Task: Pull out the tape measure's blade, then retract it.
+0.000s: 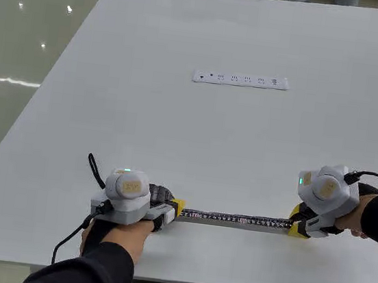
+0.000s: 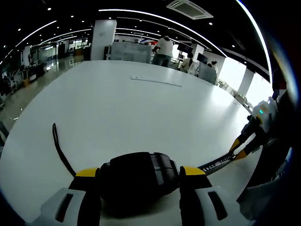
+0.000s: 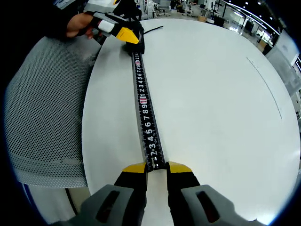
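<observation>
The black tape measure case [image 2: 138, 181] lies on the white table near its front edge, clamped between the yellow-tipped jaws of my left gripper [image 1: 167, 209]. Its black blade [image 1: 235, 218] with white numerals stretches flat along the table to the right. My right gripper [image 1: 295, 222] is shut on the blade's end [image 3: 154, 162]. In the right gripper view the blade [image 3: 142, 101] runs away from my jaws to the case [image 3: 134, 34] and the other gripper. A black wrist strap [image 2: 60, 149] trails from the case to the left.
A white power strip [image 1: 241, 79] lies flat in the middle of the table [image 1: 196, 142], well beyond the blade. A grey mesh chair back [image 3: 44, 108] sits just off the table's front edge. People stand in the far background past the table.
</observation>
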A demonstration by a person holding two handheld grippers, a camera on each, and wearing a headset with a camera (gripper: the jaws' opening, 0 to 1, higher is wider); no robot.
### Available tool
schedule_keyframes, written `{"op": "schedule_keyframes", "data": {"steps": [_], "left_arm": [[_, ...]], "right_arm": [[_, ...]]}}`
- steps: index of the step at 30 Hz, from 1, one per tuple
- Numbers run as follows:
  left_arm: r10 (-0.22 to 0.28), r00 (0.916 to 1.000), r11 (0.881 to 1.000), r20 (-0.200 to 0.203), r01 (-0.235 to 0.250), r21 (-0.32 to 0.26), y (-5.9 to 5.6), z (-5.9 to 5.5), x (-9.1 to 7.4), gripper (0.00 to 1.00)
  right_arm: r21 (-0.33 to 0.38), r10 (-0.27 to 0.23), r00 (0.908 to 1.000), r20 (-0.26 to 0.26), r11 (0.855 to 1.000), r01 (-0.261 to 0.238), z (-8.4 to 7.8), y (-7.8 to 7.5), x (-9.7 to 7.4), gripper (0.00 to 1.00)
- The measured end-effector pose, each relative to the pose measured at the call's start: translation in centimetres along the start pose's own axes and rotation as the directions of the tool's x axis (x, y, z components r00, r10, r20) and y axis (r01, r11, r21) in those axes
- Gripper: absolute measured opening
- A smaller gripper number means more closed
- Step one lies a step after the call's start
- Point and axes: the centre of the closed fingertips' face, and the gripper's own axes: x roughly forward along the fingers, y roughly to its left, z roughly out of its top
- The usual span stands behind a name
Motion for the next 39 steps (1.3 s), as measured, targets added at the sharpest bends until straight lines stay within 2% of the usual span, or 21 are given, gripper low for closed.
{"op": "schedule_keyframes", "data": {"steps": [2,13,18,39], "left_arm": [[-0.004,1.0000,1.000,-0.002,0.004,-0.005,-0.25,-0.12,0.00,0.63],[0.000,0.9998,0.999,-0.020,0.001,0.032,-0.08,-0.25,-0.06,0.60],[-0.002,0.9996,1.000,-0.028,0.003,0.031,-0.07,-0.26,-0.01,0.60],[-0.009,0.9997,1.000,-0.021,0.009,0.029,-0.29,-0.25,-0.05,0.60]], "right_arm": [[0.006,0.000,1.0000,-0.001,1.000,0.000,0.04,0.02,0.04,0.11],[0.008,0.001,1.0000,-0.009,1.000,-0.001,0.13,-0.02,0.18,0.11],[0.003,0.002,0.9998,-0.018,1.000,-0.002,0.20,0.00,0.22,0.11],[-0.001,-0.006,0.9995,-0.031,1.000,0.005,0.52,0.26,0.25,0.11]]}}
